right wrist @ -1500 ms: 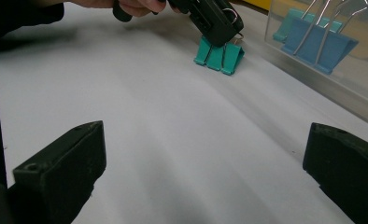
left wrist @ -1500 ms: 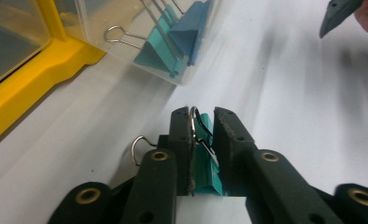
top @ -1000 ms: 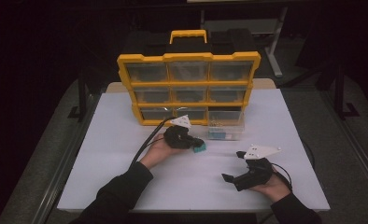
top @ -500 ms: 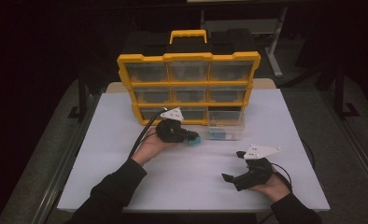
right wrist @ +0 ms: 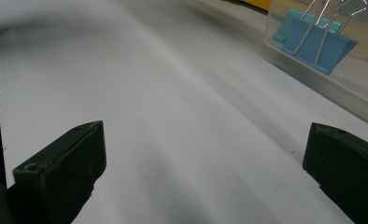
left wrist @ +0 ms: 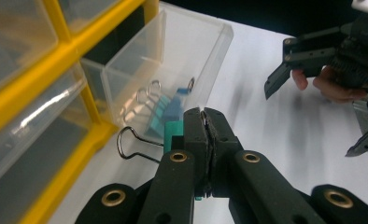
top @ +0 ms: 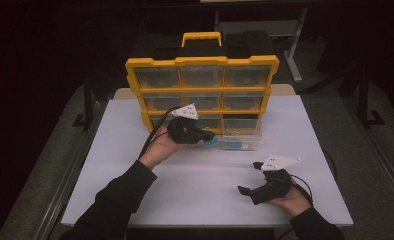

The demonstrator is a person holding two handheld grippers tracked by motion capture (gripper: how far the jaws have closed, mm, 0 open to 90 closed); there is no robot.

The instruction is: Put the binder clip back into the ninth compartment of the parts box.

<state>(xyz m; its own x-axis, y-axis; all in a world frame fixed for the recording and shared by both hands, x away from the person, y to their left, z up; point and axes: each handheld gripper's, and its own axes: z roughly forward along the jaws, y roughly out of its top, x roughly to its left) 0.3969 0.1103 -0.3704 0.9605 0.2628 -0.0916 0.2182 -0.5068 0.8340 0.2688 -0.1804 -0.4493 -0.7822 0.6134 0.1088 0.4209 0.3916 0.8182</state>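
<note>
Teal binder clip (left wrist: pixel 173 135), wire handles

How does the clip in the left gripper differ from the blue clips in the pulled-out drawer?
The held binder clip is teal-green; the drawer clips are blue. The held one is pinched between the shut jaws of the left gripper, beside and outside the clear drawer; the blue ones lie loose inside it. Both kinds have silver wire handles.
</note>
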